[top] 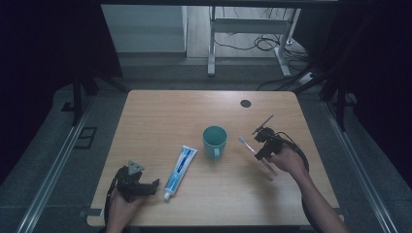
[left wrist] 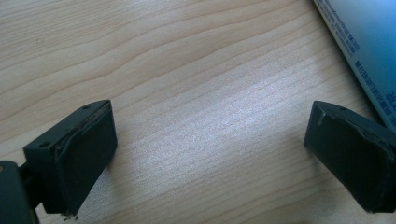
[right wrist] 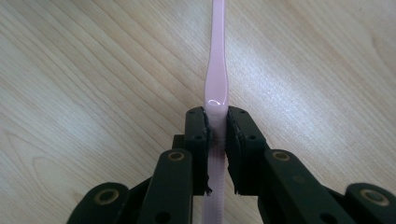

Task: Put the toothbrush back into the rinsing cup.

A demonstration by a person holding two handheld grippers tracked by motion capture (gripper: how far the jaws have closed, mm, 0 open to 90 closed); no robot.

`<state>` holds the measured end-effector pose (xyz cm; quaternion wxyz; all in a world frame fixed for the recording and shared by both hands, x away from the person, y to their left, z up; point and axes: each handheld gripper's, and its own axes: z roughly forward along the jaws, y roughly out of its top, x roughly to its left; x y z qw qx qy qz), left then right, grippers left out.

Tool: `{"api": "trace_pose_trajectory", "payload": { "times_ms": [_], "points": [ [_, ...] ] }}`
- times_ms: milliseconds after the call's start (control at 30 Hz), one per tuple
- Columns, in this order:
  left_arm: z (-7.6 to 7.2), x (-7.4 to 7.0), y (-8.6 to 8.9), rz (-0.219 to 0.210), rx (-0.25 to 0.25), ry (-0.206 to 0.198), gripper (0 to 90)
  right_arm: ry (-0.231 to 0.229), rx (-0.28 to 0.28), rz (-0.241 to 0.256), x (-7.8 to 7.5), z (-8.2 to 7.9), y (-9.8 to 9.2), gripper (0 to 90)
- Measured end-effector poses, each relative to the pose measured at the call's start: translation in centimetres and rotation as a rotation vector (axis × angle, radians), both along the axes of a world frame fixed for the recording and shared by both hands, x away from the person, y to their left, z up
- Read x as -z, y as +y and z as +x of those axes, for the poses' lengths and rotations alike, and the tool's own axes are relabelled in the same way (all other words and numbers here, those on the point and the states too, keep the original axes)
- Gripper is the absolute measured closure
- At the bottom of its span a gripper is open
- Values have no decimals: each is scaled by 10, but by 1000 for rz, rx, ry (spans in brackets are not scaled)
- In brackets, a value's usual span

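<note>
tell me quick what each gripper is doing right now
Left gripper: open, holding nothing, beside the toothpaste tube.
Right gripper: shut on the pink toothbrush.

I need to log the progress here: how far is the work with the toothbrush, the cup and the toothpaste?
Done: the right gripper is shut on the pink toothbrush, beside the teal cup. In hand: holding it near the cup. Probably left: the brush is not in the cup, and the toothpaste tube lies on the table beside the open left gripper.
</note>
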<state>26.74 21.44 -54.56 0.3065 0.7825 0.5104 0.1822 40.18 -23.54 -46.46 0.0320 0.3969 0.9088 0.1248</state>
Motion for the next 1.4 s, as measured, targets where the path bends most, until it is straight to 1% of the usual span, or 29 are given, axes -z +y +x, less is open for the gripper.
{"api": "trace_pose_trajectory", "payload": {
  "times_ms": [200,333,500,800,967,1400],
  "points": [
    [0,0,0,1,1,-1,26,-35,-1,46,-9,-4,-1,788],
    [0,0,0,1,1,-1,26,-74,-6,82,-17,-7,-2,789],
    [0,0,0,-1,-1,0,26,-111,-11,131,-26,-12,-3,788],
    [0,0,0,-1,0,-2,26,-171,-14,189,-40,-16,-3,789],
    [0,0,0,-1,-1,-1,26,-200,-20,218,-46,-17,0,789],
    [0,0,0,-2,-1,-1,26,-270,-42,321,-62,-16,11,789]
  ]
}}
